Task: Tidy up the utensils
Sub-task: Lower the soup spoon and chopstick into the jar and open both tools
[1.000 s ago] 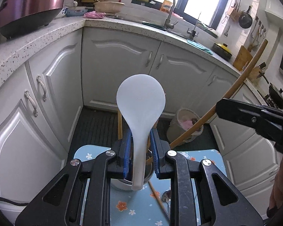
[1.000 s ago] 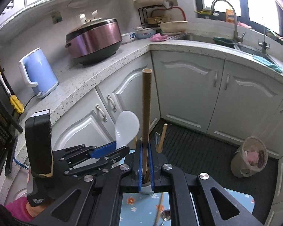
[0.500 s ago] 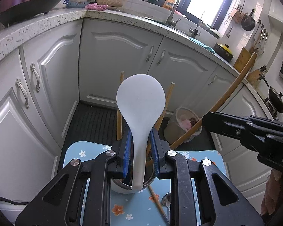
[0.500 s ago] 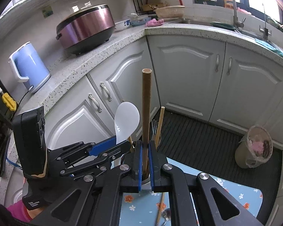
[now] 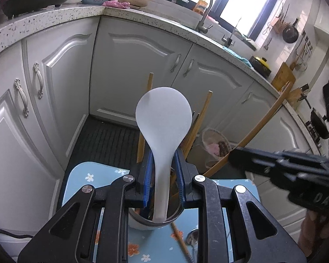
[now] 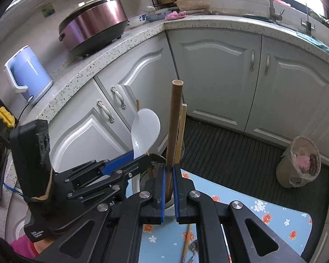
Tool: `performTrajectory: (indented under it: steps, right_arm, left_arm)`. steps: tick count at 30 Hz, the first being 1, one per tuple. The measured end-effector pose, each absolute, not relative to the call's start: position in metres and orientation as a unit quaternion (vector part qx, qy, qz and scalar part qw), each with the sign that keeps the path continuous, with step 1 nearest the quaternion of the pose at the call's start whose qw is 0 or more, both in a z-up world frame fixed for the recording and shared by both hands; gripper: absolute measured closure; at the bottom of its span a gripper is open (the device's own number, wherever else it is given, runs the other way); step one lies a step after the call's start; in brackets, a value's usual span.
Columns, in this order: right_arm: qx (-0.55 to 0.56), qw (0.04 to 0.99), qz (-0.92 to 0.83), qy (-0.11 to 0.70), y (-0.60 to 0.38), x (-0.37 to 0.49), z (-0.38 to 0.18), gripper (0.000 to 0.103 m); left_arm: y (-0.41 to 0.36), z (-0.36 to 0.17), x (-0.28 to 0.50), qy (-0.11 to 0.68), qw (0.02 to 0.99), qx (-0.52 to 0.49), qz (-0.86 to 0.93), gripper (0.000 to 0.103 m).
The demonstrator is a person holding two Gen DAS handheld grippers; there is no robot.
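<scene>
My left gripper (image 5: 163, 168) is shut on the handle of a white rice paddle (image 5: 163, 118), whose lower end reaches into a steel utensil holder (image 5: 140, 220) on the blue flowered table. Wooden chopsticks (image 5: 144, 118) stand in the holder. My right gripper (image 6: 168, 175) is shut on a long wooden handle (image 6: 174, 120) that stands upright with its lower end in the same holder (image 6: 142, 178). In the left wrist view the wooden handle (image 5: 258, 125) slants up to the right. The paddle (image 6: 144, 131) and left gripper (image 6: 120, 166) show in the right wrist view.
A chopstick (image 5: 179, 239) and a metal spoon (image 5: 192, 237) lie on the blue flowered tabletop (image 5: 85, 179) in front of the holder. White cabinets (image 5: 129, 65) and a speckled counter (image 6: 129, 41) surround the table. A small bin (image 6: 300, 162) stands on the dark floor.
Both grippers have moved down with their utensils. The paddle's end and the wooden handle's end now sit lower, inside the holder, and more of the chopsticks shows.
</scene>
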State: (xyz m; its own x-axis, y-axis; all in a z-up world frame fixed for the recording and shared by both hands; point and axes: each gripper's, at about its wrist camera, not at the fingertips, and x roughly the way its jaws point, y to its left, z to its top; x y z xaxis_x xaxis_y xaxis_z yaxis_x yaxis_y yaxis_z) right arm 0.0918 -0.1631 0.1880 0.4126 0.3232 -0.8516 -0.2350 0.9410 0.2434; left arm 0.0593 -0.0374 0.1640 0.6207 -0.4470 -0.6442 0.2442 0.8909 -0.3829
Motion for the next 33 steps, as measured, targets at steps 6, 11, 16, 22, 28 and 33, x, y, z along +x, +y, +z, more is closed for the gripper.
performTrajectory:
  steps: [6,11,16,22,28,33]
  right_arm:
    - [0.048,0.835,0.166,0.522,-0.168,0.093,0.18,0.098]
    - [0.048,0.832,0.171,0.525,-0.167,0.091,0.176,0.098]
    - [0.048,0.826,0.172,0.534,-0.165,0.095,0.166,0.098]
    - [0.052,0.82,0.169,0.544,-0.165,0.098,0.155,0.098]
    - [0.073,0.819,0.164,0.545,-0.172,0.1,0.146,0.098]
    - [0.1,0.816,0.165,0.545,-0.178,0.1,0.142,0.098]
  left_arm:
    - [-0.035,0.172,0.057,0.351,0.906,-0.142,-0.19,0.084]
    - [-0.036,0.166,0.053,0.329,0.919,-0.135,-0.17,0.084]
    - [-0.042,0.152,0.041,0.309,0.932,-0.101,-0.16,0.084]
    - [-0.041,0.126,0.04,0.333,0.924,-0.108,-0.152,0.084]
    - [-0.036,0.117,0.041,0.355,0.914,-0.126,-0.149,0.073]
    - [-0.043,0.123,0.033,0.349,0.916,-0.113,-0.16,0.054]
